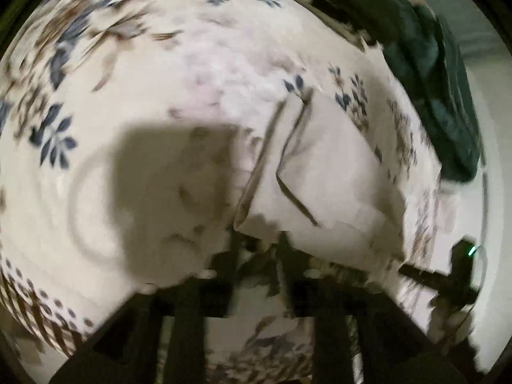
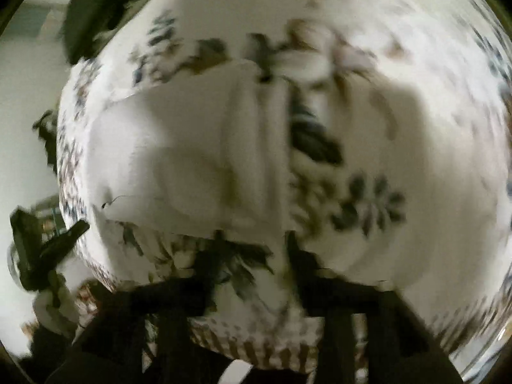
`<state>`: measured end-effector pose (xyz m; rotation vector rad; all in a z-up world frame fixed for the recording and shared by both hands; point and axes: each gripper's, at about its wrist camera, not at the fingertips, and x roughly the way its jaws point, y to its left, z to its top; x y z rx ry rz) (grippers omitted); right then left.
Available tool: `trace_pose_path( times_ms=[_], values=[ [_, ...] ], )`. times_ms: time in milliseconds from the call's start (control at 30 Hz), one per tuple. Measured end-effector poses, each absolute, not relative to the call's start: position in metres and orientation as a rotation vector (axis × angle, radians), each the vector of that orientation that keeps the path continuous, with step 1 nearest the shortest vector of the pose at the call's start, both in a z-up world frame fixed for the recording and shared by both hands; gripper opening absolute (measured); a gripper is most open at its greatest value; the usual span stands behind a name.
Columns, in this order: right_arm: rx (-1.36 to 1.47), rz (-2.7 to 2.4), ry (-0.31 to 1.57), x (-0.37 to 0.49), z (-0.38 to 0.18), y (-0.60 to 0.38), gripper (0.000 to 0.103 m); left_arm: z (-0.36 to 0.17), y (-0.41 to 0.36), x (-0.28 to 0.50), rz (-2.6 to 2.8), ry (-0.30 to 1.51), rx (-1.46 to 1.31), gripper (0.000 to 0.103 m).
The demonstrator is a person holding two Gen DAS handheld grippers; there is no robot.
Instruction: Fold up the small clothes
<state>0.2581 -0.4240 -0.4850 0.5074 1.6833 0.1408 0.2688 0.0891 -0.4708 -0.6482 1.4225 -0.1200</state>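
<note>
A small white garment (image 1: 323, 172) with thin dark trim lies partly folded on a floral tablecloth (image 1: 96, 96). My left gripper (image 1: 256, 249) is open, its black fingers spread just below the garment's near edge. In the right wrist view the same garment (image 2: 192, 153) lies on the cloth, and my right gripper (image 2: 252, 246) is open with its fingers at the garment's near edge. Both views are motion-blurred. Each gripper also shows at the edge of the other's view: the right one (image 1: 448, 278) and the left one (image 2: 48, 252).
A dark green cloth (image 1: 441, 96) is heaped at the table's far right edge. The floral tablecloth (image 2: 400, 192) covers the whole table. A pale floor shows beyond the table edge (image 2: 28, 96).
</note>
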Motion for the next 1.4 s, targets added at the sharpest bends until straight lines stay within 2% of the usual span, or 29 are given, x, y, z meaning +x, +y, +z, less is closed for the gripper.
trace_pose_path(
  times_ms=[67, 267, 333, 367, 400, 433, 467, 567, 633, 733, 800, 833, 867, 900, 967, 1067, 1200, 1267, 1300, 1333, 1367, 1400],
  values=[
    [0.685, 0.11, 1.644, 0.251, -0.486, -0.437, 0.055, -0.467, 0.097, 0.274, -0.107, 1.374, -0.737, 0.061],
    [1.134, 0.013, 1.509, 0.236, -0.508, -0.46, 0.055, -0.478, 0.071, 0.32, -0.166, 1.354, -0.774, 0.061],
    [1.179, -0.047, 1.515, 0.233, -0.522, -0.461, 0.055, -0.489, 0.055, 0.332, -0.164, 1.386, -0.716, 0.056],
    [1.205, -0.048, 1.498, 0.233, -0.526, -0.461, 0.052, -0.493, 0.05, 0.335, -0.169, 1.395, -0.683, 0.025],
    [1.209, -0.045, 1.49, 0.234, -0.528, -0.459, 0.044, -0.496, 0.043, 0.337, -0.177, 1.412, -0.645, 0.004],
    [1.198, -0.033, 1.486, 0.236, -0.527, -0.456, 0.012, -0.496, 0.04, 0.338, -0.175, 1.415, -0.627, 0.004],
    [1.17, -0.026, 1.479, 0.238, -0.523, -0.453, 0.007, -0.488, 0.039, 0.335, -0.181, 1.383, -0.635, 0.004],
    [1.126, -0.034, 1.414, 0.242, -0.504, -0.456, 0.007, -0.462, 0.047, 0.322, -0.193, 1.318, -0.634, 0.004],
    [1.082, -0.047, 1.424, 0.242, -0.502, -0.462, 0.007, -0.46, 0.053, 0.316, -0.189, 1.323, -0.622, 0.004],
    [0.881, -0.051, 1.595, 0.248, -0.521, -0.449, 0.008, -0.484, 0.064, 0.307, -0.177, 1.415, -0.64, 0.008],
    [0.843, -0.056, 1.695, 0.25, -0.533, -0.446, 0.017, -0.495, 0.069, 0.305, -0.169, 1.479, -0.656, 0.013],
    [0.823, -0.061, 1.707, 0.252, -0.532, -0.448, 0.027, -0.493, 0.07, 0.303, -0.165, 1.483, -0.637, 0.014],
    [0.806, -0.067, 1.689, 0.256, -0.526, -0.452, 0.038, -0.489, 0.074, 0.304, -0.161, 1.476, -0.625, 0.024],
    [0.799, -0.069, 1.652, 0.259, -0.518, -0.455, 0.041, -0.485, 0.075, 0.304, -0.152, 1.468, -0.617, 0.038],
    [0.807, -0.068, 1.551, 0.271, -0.503, -0.462, 0.052, -0.475, 0.08, 0.312, -0.132, 1.417, -0.61, 0.054],
    [0.85, -0.025, 1.462, 0.295, -0.496, -0.468, 0.053, -0.471, 0.077, 0.335, -0.132, 1.365, -0.616, 0.056],
    [0.881, 0.02, 1.454, 0.328, -0.512, -0.457, 0.053, -0.487, 0.056, 0.377, -0.166, 1.37, -0.584, 0.056],
    [0.868, 0.037, 1.498, 0.342, -0.526, -0.447, 0.053, -0.499, 0.042, 0.395, -0.174, 1.393, -0.534, 0.054],
    [0.874, 0.046, 1.505, 0.346, -0.531, -0.444, 0.053, -0.504, 0.036, 0.4, -0.18, 1.4, -0.503, 0.038],
    [0.876, 0.056, 1.509, 0.348, -0.534, -0.44, 0.039, -0.507, 0.03, 0.404, -0.194, 1.4, -0.478, 0.02],
    [0.852, 0.055, 1.506, 0.351, -0.534, -0.437, 0.01, -0.511, 0.026, 0.408, -0.197, 1.41, -0.445, 0.005],
    [0.832, 0.039, 1.5, 0.353, -0.534, -0.435, 0.009, -0.512, 0.026, 0.409, -0.193, 1.411, -0.428, 0.004]
  ],
)
